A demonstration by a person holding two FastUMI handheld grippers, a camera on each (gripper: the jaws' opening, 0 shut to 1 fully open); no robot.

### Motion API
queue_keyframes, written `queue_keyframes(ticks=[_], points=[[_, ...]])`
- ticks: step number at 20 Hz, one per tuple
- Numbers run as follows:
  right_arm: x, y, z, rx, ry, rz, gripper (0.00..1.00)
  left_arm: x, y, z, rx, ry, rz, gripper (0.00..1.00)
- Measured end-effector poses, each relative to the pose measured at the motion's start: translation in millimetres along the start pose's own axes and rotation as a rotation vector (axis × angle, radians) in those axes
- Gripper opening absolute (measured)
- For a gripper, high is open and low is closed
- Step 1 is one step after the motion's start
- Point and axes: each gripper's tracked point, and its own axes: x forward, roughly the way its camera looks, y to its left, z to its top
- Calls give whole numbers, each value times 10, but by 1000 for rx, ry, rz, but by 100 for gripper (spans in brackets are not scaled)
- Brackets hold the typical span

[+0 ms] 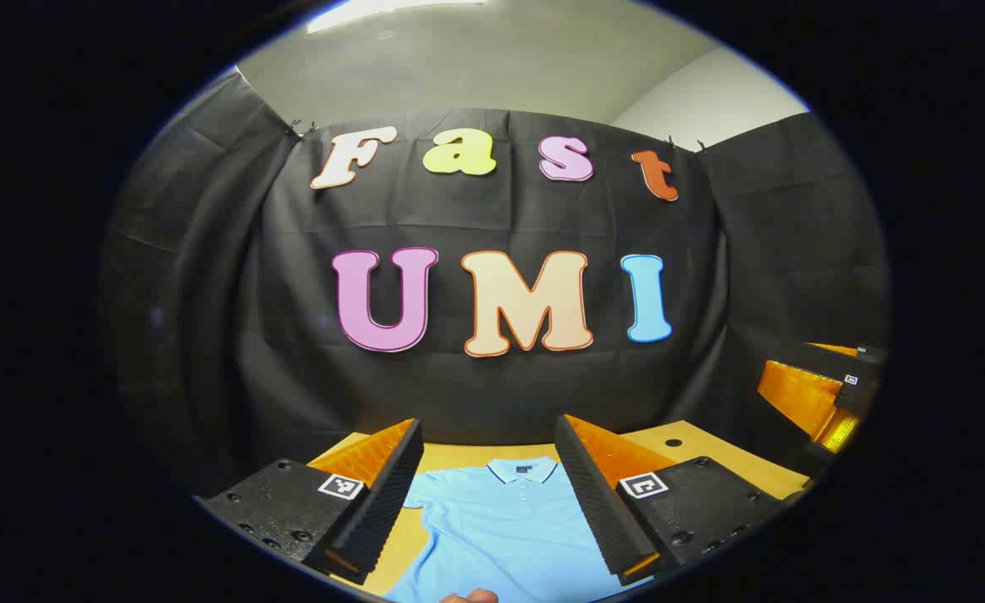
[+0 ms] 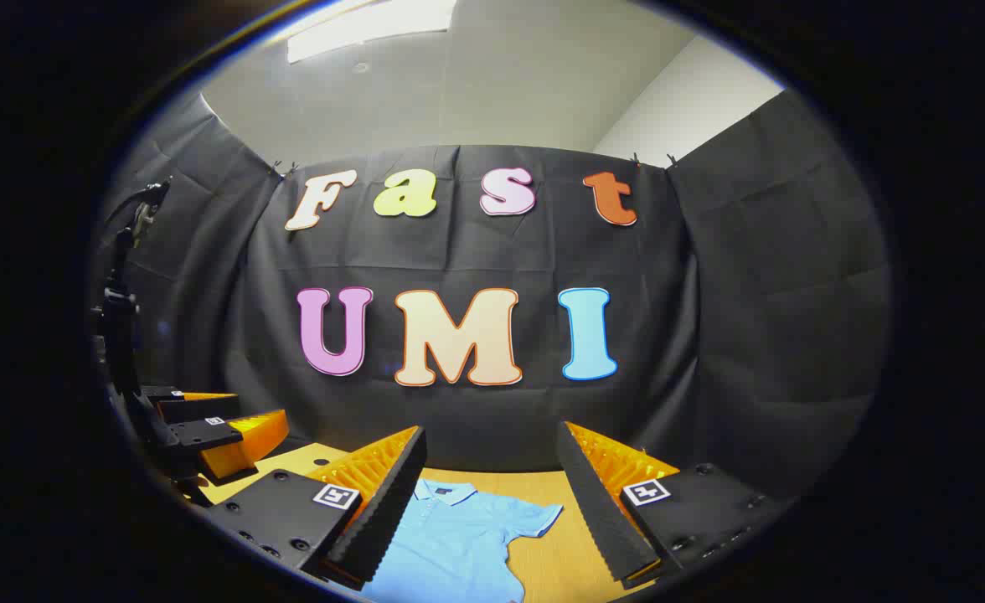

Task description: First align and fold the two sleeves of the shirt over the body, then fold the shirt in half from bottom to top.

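A: What is seen around the shirt (image 1: 505, 528)?

B: A wooden table (image 1: 693, 444) is seen under it, backed by the black cloth wall (image 1: 208, 293). Nothing is laid across it.

A: How is it laid?

B: It is spread flat, its collar (image 1: 523, 471) turned toward the wall, its length run from near edge to far.

A: And the grippers?

B: The left gripper (image 1: 490, 494) is held wide above it, nothing gripped. The right gripper (image 2: 492, 502) is likewise spread wide, nothing gripped; one sleeve (image 2: 534, 515) is seen between its fingers.
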Motion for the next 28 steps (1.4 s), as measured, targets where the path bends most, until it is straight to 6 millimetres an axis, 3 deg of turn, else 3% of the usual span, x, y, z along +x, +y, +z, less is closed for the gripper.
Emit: queue_keyframes(ticks=[7,9,18,24,28], points=[[-10,115,-15,12,14,3,98,-101,156,64,-11,-13,21,94],[-26,181,-46,13,24,12,96,-111,188,3,-12,-3,23,94],[15,235,-18,-1,19,12,98,-57,241,-4,-11,-11,18,94],[166,251,-66,-11,27,-1,98,76,275,-1,-7,-14,3,94],[401,192,-131,-39,38,-18,99,210,323,15,-13,-14,-2,94]])
